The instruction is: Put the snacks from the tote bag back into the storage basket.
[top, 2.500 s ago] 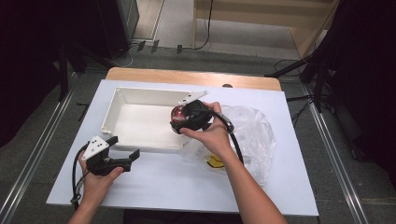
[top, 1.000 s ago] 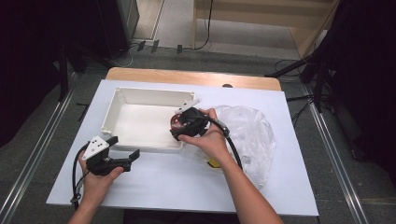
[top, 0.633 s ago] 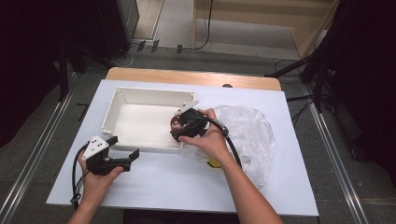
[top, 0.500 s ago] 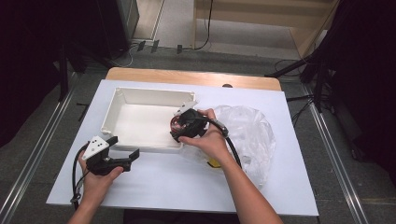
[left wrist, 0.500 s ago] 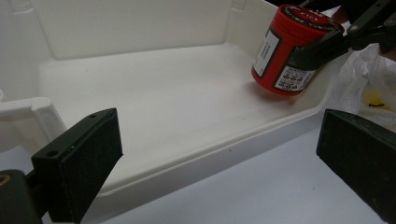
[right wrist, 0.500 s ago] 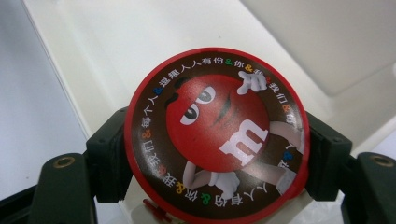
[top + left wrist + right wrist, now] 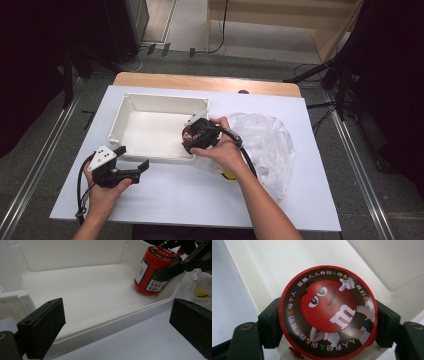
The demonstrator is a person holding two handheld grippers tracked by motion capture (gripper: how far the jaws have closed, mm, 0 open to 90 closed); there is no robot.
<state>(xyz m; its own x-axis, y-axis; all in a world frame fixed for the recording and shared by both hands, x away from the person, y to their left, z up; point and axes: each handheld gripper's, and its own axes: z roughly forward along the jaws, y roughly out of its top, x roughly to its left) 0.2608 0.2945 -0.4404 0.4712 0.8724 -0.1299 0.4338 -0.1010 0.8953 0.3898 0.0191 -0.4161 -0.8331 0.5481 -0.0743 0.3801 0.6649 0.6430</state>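
Nearest, the left tongs point(image 7: 131, 169) rest on the white tabletop point(image 7: 190, 200), jaws wide apart around nothing. Beyond them, the right tongs point(image 7: 192, 142) are clamped on a red jar point(image 7: 153, 270) (tilted), its base touching the floor of the white tray point(image 7: 150, 102), in the corner nearest the crumpled plastic bag point(image 7: 272, 145).

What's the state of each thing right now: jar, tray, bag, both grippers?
red jar: lid on, tilted, its base on the tray floor by the wall.
white tray: open, holds the jar alone.
plastic bag: crumpled, lying beside the tray.
right gripper: clamped on the jar.
left gripper: open, holding nothing.
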